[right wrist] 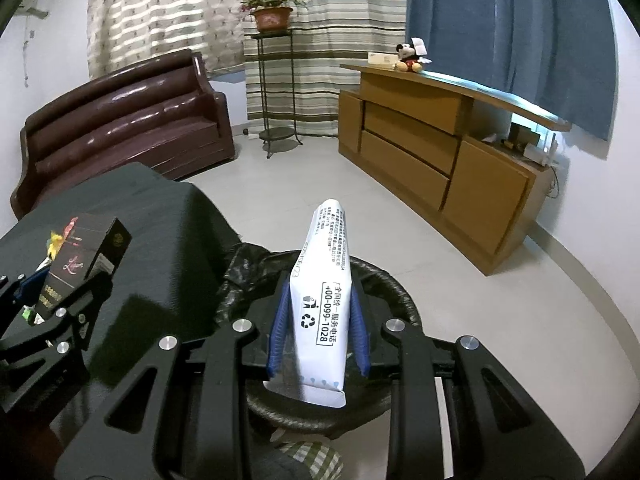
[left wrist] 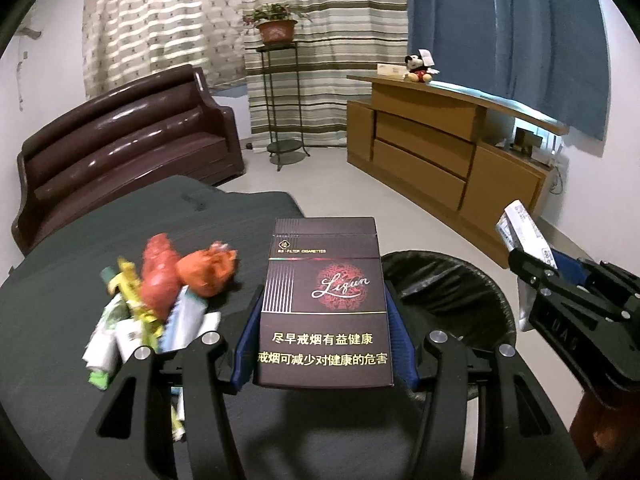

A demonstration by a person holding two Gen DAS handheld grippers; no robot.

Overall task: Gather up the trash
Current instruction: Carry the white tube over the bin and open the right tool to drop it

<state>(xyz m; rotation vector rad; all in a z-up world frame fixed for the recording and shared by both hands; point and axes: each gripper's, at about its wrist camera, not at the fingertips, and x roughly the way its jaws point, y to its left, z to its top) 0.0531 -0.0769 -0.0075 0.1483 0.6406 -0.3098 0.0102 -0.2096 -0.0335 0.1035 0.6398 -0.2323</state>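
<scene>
Closest to me, the left claw (left wrist: 324, 316) is clamped on a dark cigarette pack (left wrist: 325, 304), its blue pads pressed against both sides, holding it upright above the edge of the dark-covered tabletop (left wrist: 60, 320). Beside it, the right claw (right wrist: 318, 320) pinches a white printed wrapper (right wrist: 322, 300), jaws drawn in narrow on it, right over the black-lined trash bin (right wrist: 400, 292) that stands against the tabletop. A heap of crumpled litter (left wrist: 160, 300), orange, yellow and white, lies on the tabletop left of the pack. Farther off sit a brown sofa (left wrist: 120, 144) and a wooden cabinet (left wrist: 440, 148), with a potted plant (left wrist: 276, 26) on a stand before the striped curtains.
</scene>
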